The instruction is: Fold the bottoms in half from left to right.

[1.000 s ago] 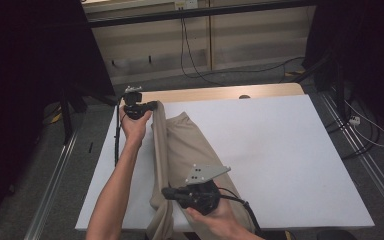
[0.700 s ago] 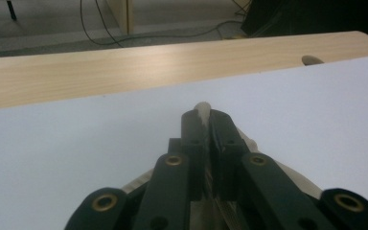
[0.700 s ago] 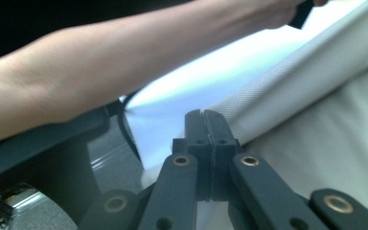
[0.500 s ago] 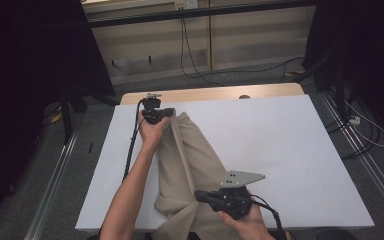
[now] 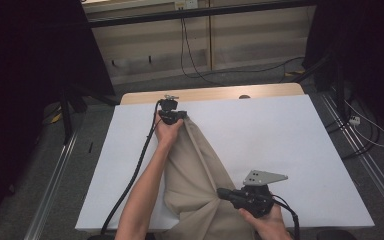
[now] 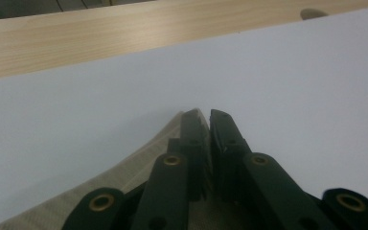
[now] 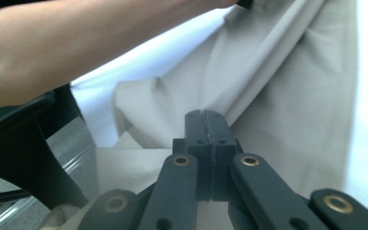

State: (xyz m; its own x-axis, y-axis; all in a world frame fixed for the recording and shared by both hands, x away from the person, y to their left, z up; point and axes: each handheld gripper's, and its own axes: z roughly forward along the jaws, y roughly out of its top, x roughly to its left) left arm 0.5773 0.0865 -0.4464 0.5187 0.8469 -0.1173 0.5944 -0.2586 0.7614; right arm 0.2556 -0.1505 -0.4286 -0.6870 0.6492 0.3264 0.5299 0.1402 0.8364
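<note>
A beige cloth lies stretched over the white table, running from mid-far to the near edge, where it hangs over. My left gripper is shut on the cloth's far corner. In the left gripper view its jaws pinch that corner, with the cloth trailing back to the left. My right gripper is at the near edge, shut on a gathered fold. In the right gripper view the closed jaws bite the cloth, and creases pull away from them.
A wooden strip borders the table's far edge. Metal rails run along both sides of the table. The left forearm lies along the cloth's left side. Cables hang behind the table. The right half of the table is bare white.
Both grippers have moved to the right, dragging the cloth with them. The cloth now lies nearer the table's middle and is pulled more taut.
</note>
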